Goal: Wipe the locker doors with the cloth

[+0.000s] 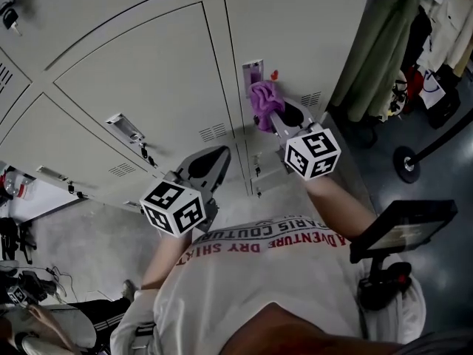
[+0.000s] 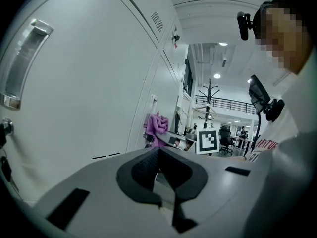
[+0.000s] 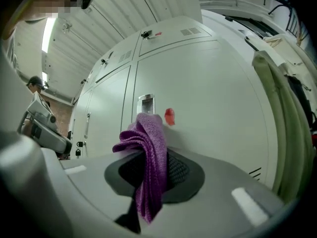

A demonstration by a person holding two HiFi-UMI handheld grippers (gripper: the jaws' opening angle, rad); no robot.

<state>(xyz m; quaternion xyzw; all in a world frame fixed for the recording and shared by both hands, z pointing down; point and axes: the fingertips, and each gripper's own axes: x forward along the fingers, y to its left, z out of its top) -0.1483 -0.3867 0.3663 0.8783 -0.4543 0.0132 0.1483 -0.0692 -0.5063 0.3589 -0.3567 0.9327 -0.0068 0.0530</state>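
Observation:
Pale grey locker doors (image 1: 148, 80) fill the upper head view. My right gripper (image 1: 273, 114) is shut on a purple cloth (image 1: 261, 102), which is bunched against the right door (image 1: 303, 43) just below its recessed handle (image 1: 252, 69). In the right gripper view the cloth (image 3: 147, 133) hangs out from between the jaws of the gripper (image 3: 153, 163), beside a small red tag (image 3: 169, 116). My left gripper (image 1: 220, 154) is shut and empty, close to the neighbouring door (image 2: 74, 93). From the left gripper view the cloth (image 2: 156, 128) shows beyond the gripper (image 2: 159, 151).
A green garment (image 1: 377, 43) hangs right of the lockers, with more clothes behind it. A screen on a stand (image 1: 403, 228) and a round base (image 1: 409, 161) sit at the right. Keys dangle from a lock (image 1: 145, 152). Clutter lies at lower left (image 1: 22, 287).

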